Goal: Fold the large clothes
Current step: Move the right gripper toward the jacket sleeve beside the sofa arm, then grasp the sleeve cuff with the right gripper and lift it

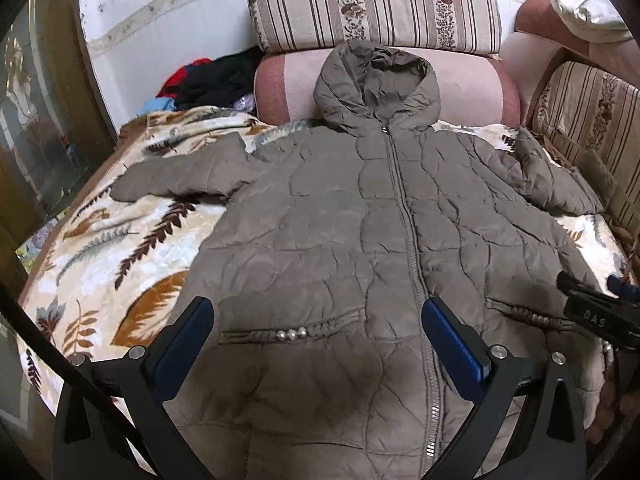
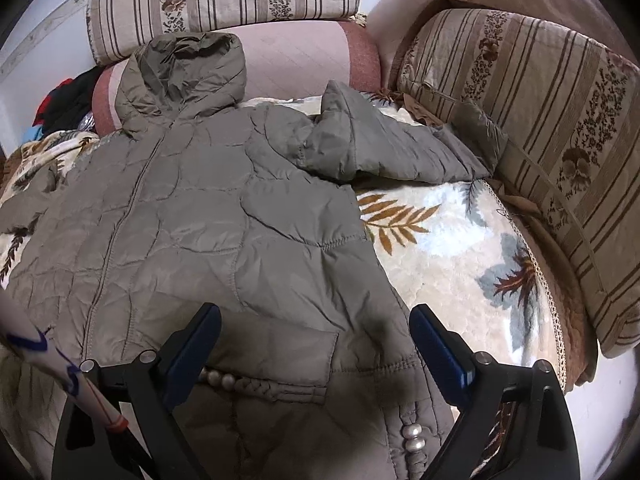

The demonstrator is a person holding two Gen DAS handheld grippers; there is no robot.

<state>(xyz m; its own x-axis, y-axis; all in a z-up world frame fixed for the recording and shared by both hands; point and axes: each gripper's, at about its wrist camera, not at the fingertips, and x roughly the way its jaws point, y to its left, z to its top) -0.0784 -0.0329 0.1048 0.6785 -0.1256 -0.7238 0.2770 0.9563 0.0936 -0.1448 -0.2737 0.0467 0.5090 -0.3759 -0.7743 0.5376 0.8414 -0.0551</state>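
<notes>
A large olive-grey quilted hooded jacket (image 1: pixel 360 216) lies flat and zipped on a leaf-patterned blanket (image 1: pixel 120 248), hood toward the back cushions, both sleeves spread out. My left gripper (image 1: pixel 318 324) is open and empty, hovering above the jacket's lower front near the left pocket with pearl beads (image 1: pixel 292 334). My right gripper (image 2: pixel 316 328) is open and empty above the jacket's (image 2: pixel 200 220) lower right side near the right pocket (image 2: pixel 256 384). The right sleeve (image 2: pixel 384 148) lies bent toward the side cushion. The right gripper's tip also shows in the left wrist view (image 1: pixel 592 304).
Striped floral cushions stand at the back (image 1: pixel 372 4) and along the right (image 2: pixel 560 120). A pink bolster (image 1: pixel 468 88) lies under the hood. A pile of dark and red clothes (image 1: pixel 216 76) sits at the back left. The blanket's right edge (image 2: pixel 556 320) drops off.
</notes>
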